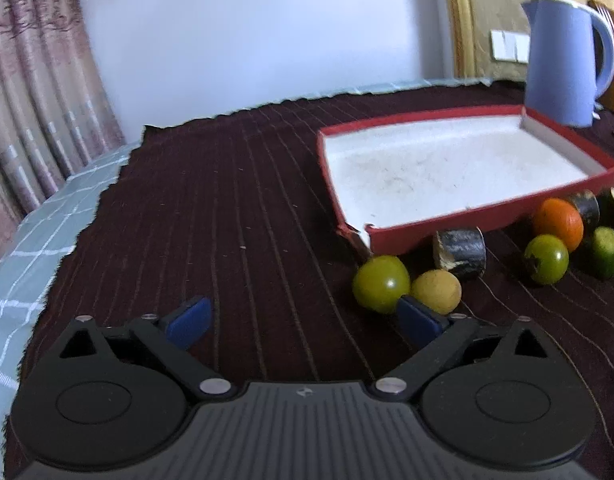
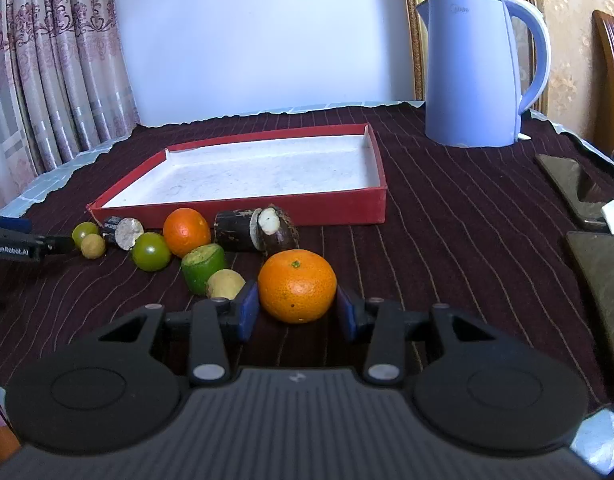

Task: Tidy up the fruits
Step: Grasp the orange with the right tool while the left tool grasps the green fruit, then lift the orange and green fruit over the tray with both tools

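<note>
A: Left jaws? Left wrist view first.
B: Spread wide, nothing between. Left gripper [image 1: 305, 318] low over dark cloth [image 1: 211, 208]. Right pad's tip overlaps green fruit [image 1: 381, 283] and yellow fruit [image 1: 435, 291] in view; contact not clear.
A: Tray?
B: Red tray [image 1: 471, 222] up right, white inside, bare. Dark stem piece [image 1: 461, 252] against its near wall. Small orange [image 1: 558, 218] and second green fruit [image 1: 546, 259] further right. Kettle [image 1: 563, 60] behind.
A: Right wrist view?
B: Jaws of right gripper [image 2: 298, 312] narrowed around big orange [image 2: 297, 285]. Left pad touching its side, right pad at its other side. Resting on cloth, near side of tray [image 2: 243, 208], well right of fruit row. Cut lime [image 2: 203, 267] and pale fruit [image 2: 225, 284] just left of left pad.
</note>
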Tool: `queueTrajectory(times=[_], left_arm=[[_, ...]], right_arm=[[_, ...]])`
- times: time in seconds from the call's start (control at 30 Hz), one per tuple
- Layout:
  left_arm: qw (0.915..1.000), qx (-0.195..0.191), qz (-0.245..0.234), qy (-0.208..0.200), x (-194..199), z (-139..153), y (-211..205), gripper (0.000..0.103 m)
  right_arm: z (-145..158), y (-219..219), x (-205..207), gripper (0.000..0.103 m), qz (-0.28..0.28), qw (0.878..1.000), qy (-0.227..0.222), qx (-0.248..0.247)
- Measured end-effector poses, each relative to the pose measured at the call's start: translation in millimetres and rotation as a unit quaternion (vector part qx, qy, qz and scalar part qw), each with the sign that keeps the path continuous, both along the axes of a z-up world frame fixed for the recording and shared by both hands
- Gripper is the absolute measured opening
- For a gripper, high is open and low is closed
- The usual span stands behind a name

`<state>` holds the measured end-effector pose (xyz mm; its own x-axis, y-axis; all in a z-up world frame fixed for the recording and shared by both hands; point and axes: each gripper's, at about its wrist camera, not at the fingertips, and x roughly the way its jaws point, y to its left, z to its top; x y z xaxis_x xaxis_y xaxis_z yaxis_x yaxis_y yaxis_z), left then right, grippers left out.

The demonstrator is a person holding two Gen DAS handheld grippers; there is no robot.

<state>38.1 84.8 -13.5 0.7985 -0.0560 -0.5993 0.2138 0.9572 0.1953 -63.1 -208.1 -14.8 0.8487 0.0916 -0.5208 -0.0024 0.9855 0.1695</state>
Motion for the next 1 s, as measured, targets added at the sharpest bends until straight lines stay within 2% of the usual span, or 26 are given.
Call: queueTrajectory(times=[0.17,0.23,0.3,0.43,0.6,0.77,1.0], left_arm=[[0.9999,0.006,-0.013,0.003,10,-3,-14,0.082],[0.9997,-0.004,-0.019,0.014,18,-4,-16,0.076],[0.9990,-0.032,-0.023,0.022,25,-4,-15,0.068],[0.9951,-0.083,-0.026,0.047,35,-3,-11,0.033],[0.9970,-0.069,-0.021,0.027,22,-5,-17,0.033],[0.9964,-0.083,-0.015,0.008,5,10,-18,0.033],[0.9952,-0.097,0.000,-0.007,-6,33,-45,0.033]], right_arm=[[0,0,0,0.039,-0.004,1.000,-0.001,0.000],[0,-1,1,0.039,-0.008,1.000,-0.001,0.001],[0,-2,1,0.039,-0.010,1.000,-0.001,0.000],[1,-1,1,0.039,-0.012,1.000,-0.002,0.001],[4,3,0,0.039,-0.011,1.000,-0.008,-0.004],[9,6,-1,0.039,-0.012,1.000,-0.017,-0.007],[17,20,7,0.039,-0.001,0.999,-0.028,-0.016]])
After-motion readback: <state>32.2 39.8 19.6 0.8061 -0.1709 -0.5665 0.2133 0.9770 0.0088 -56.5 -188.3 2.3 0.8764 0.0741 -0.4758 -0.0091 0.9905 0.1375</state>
